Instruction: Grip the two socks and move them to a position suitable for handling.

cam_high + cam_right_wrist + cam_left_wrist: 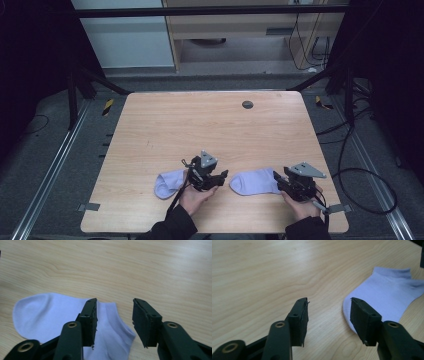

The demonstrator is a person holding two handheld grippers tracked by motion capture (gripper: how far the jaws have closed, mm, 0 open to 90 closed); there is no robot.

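Two hands at the frame's lower edge, each with a tool over a sock.
Left tool (216, 178) and right tool (281, 181) gape, jaws apart, gripping nothing; left sock (169, 183) and right sock (254, 181) lie flat, lower middle of the worktop (210, 125).

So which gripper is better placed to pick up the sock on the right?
Right, most likely. The right gripper sits at the cuff end of the right sock, its open jaws over the fabric in its own view. The left gripper is open just short of that sock's toe, with the left sock behind it.
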